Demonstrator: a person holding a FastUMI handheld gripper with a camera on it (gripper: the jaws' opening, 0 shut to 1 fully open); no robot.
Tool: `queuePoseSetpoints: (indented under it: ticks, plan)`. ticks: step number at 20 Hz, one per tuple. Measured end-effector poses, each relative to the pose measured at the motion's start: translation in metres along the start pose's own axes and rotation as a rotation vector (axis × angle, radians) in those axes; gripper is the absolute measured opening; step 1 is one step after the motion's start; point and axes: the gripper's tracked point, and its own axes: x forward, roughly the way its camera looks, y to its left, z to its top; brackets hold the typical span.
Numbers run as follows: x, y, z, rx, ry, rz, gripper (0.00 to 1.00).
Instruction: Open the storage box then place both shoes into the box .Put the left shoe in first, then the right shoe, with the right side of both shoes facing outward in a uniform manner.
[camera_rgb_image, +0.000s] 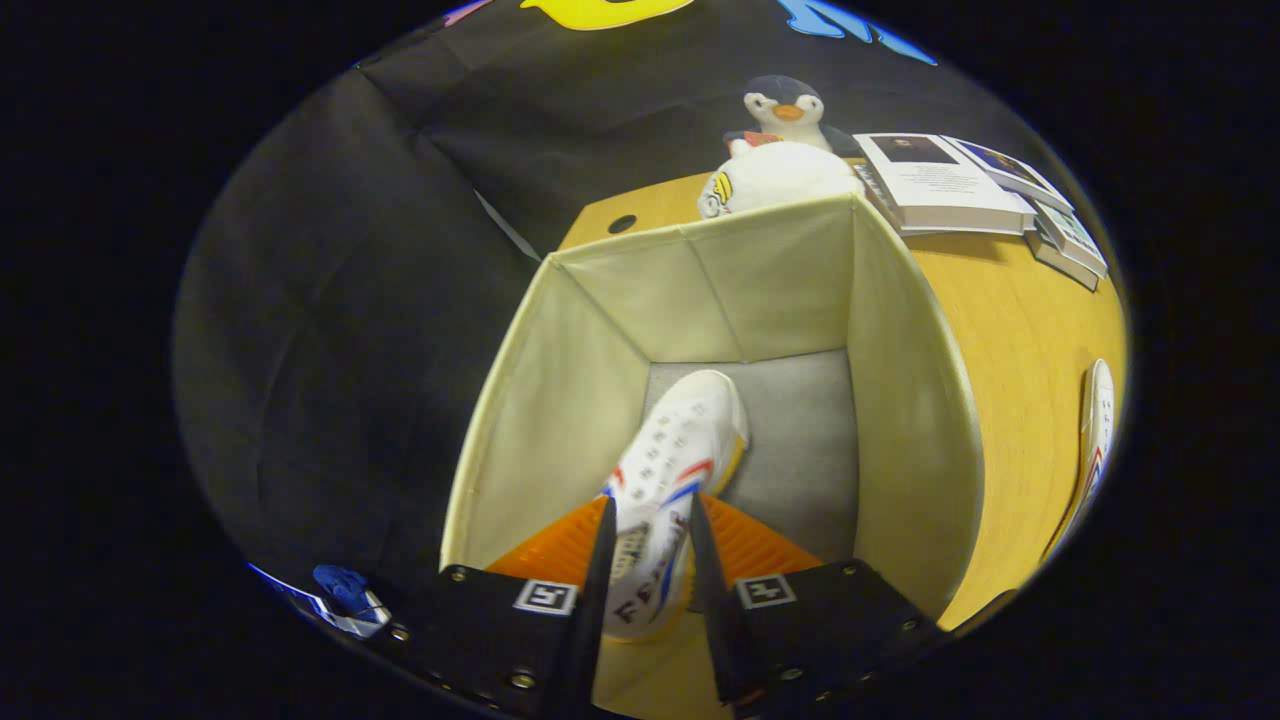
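Observation:
The open cream fabric storage box (900, 400) stands on the wooden table, and I look down into it at its grey floor. A white shoe with red and blue stripes (675, 450) hangs inside the box, toe pointing down toward the far wall. My gripper (650, 525) is shut on the shoe, both fingers pressing its sides near the heel. A second white shoe (1097, 430) lies on the table to the right of the box, outside it.
A plush penguin (785, 110) and a white rounded object (780, 180) sit just beyond the box's far wall. A stack of books (960, 185) lies at the far right. An orange ribbed part (745, 545) shows below the fingers.

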Motion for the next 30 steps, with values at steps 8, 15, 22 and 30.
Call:
queuePoseSetpoints:
  ticks: [8, 15, 22, 30]
  plan:
    - [-0.079, -0.008, 0.035, -0.193, -0.133, 0.012, 0.98]
    - [-0.136, -0.082, 0.042, -0.226, -0.211, -0.098, 0.98]
    - [-0.175, -0.161, 0.034, -0.180, -0.247, -0.210, 0.98]
    - [-0.211, -0.243, 0.029, -0.116, -0.280, -0.322, 0.98]
